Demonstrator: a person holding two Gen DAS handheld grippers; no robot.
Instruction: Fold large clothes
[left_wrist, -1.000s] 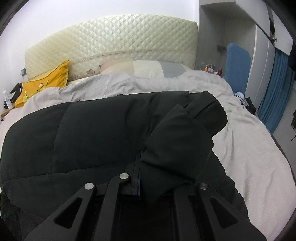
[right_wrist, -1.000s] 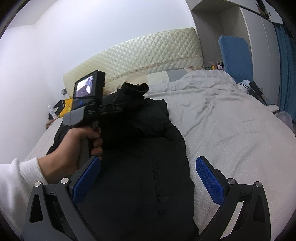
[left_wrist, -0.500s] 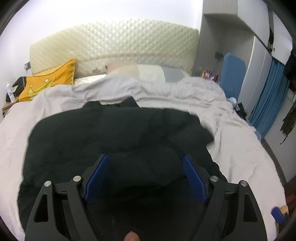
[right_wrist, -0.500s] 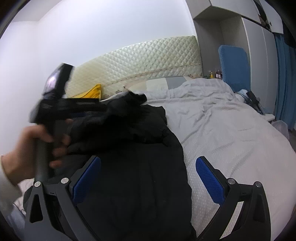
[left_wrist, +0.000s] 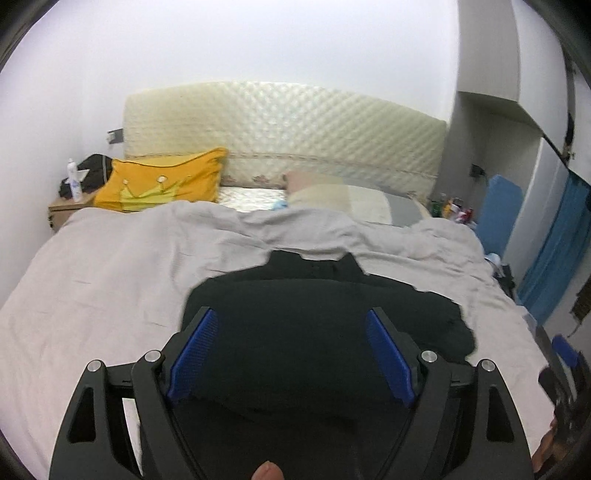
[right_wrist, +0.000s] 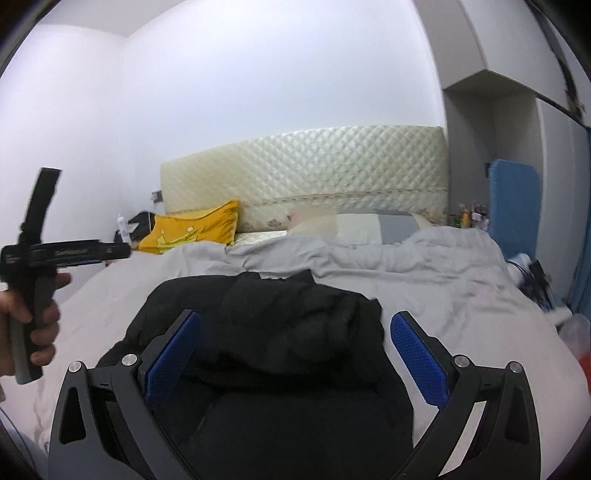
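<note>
My left gripper (left_wrist: 291, 354) and right gripper (right_wrist: 295, 358) both hang spread and empty above a black puffer jacket (right_wrist: 295, 332) heaped on the bed (right_wrist: 443, 295). Soft, bulky, probably slippery; I'd pinch a hem edge.

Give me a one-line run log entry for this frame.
left tool: open, empty | right tool: open, empty | black jacket: partly folded, lying on bed | neither tool touching it

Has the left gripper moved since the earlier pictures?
Yes. In the right wrist view the left gripper has lifted off the black jacket and swung left, away from the headboard, jaws open.
</note>
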